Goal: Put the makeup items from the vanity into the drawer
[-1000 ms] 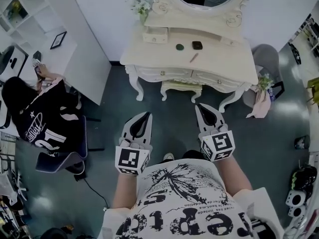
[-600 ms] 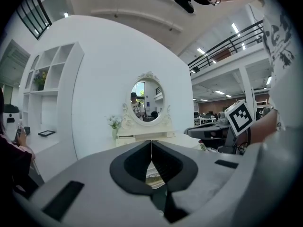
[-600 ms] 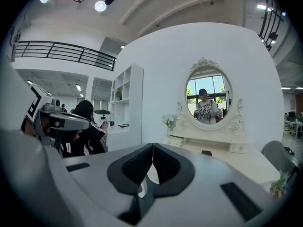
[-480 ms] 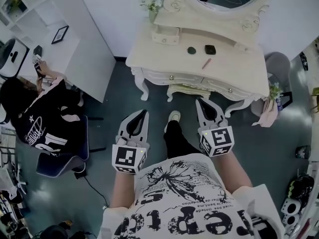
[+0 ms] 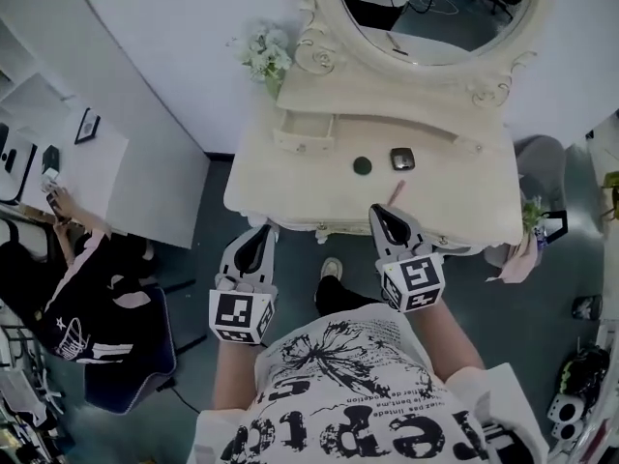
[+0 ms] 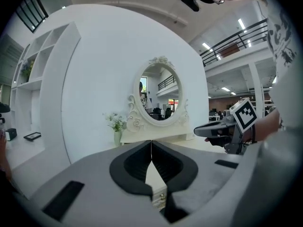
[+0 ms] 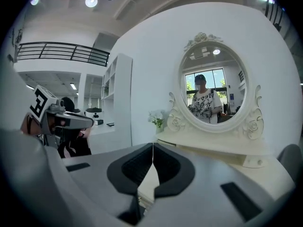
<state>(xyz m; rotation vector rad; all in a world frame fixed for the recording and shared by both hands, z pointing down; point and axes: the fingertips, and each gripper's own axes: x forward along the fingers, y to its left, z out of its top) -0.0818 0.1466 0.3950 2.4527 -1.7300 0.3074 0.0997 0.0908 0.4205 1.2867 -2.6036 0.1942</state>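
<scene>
A cream vanity (image 5: pixel 290 187) with an oval mirror (image 5: pixel 435 13) stands right in front of me. On its top lie a round dark green compact (image 5: pixel 362 165), a dark square compact (image 5: pixel 402 159) and a thin pink stick (image 5: pixel 395 193). A small drawer box (image 5: pixel 304 131) sits on the raised shelf at the left. My left gripper (image 5: pixel 259 232) is shut and empty at the vanity's front edge. My right gripper (image 5: pixel 379 211) is shut and empty too, its tip just short of the pink stick. The vanity's front drawers are mostly hidden under the top; one knob (image 6: pixel 161 198) shows below the left jaws.
A vase of white flowers (image 5: pixel 263 56) stands at the vanity's back left corner. A white desk (image 5: pixel 97 172) is on the left, with a seated person in a black shirt (image 5: pixel 87 307). A grey stool (image 5: pixel 537 158) and a small plant (image 5: pixel 530 216) are at the right.
The view has closed in on the vanity. Both grippers have moved forward from over the floor to the vanity's front edge, and both stay shut.
</scene>
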